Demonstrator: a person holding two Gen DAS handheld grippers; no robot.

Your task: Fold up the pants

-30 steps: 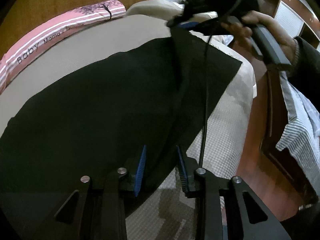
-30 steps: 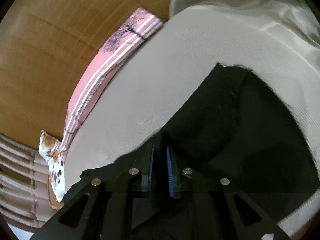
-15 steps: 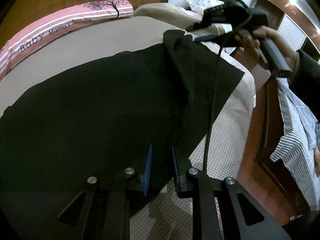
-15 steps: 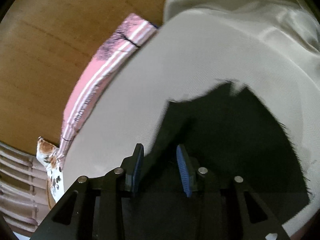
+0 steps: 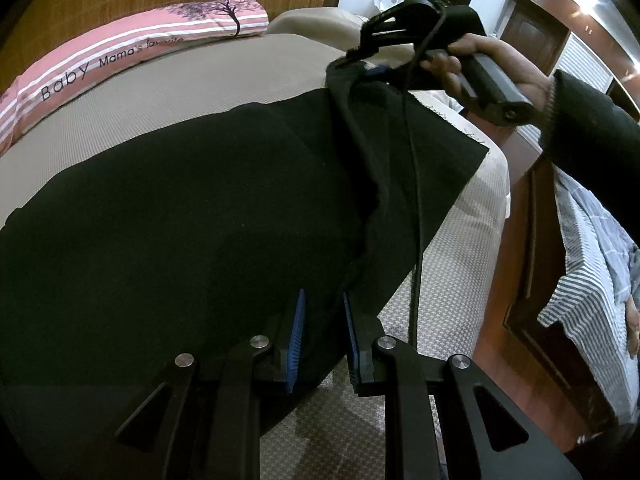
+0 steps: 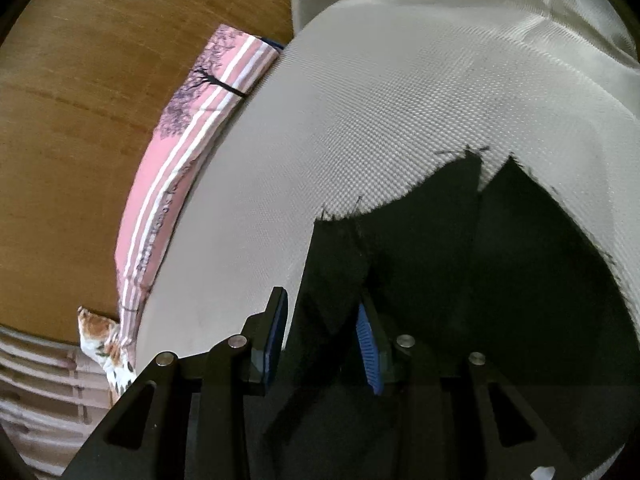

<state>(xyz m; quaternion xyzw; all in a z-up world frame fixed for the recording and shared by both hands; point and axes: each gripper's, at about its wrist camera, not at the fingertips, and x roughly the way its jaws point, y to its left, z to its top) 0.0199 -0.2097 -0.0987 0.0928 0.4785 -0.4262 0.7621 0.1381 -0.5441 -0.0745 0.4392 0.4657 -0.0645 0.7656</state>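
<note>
Black pants [image 5: 180, 220] lie spread on the beige bed [image 5: 200, 80]. At the near edge my left gripper [image 5: 324, 336] is shut on a raised fold of the pants. That ridge of cloth runs up to my right gripper [image 5: 360, 64], held by a person's hand [image 5: 452, 64] at the far corner. In the right wrist view the right gripper [image 6: 322, 340] has its jaws apart and closing. A standing flap of the pants [image 6: 480, 280] is between them. It touches the right pad, and a sliver of sheet shows beside the left pad.
A pink striped pillow [image 5: 120, 52] lies along the bed's far side against a wooden wall, also in the right wrist view [image 6: 168, 184]. A beige quilt [image 6: 440, 0] is bunched at the bed's end. A black cable [image 5: 416, 200] hangs over the pants. A striped cloth [image 5: 580, 260] and wooden floor are to the right.
My left jaws have narrowed onto the pants' near fold. The right gripper, shut on the cloth a second ago, has spread its jaws and sunk toward the bed.
</note>
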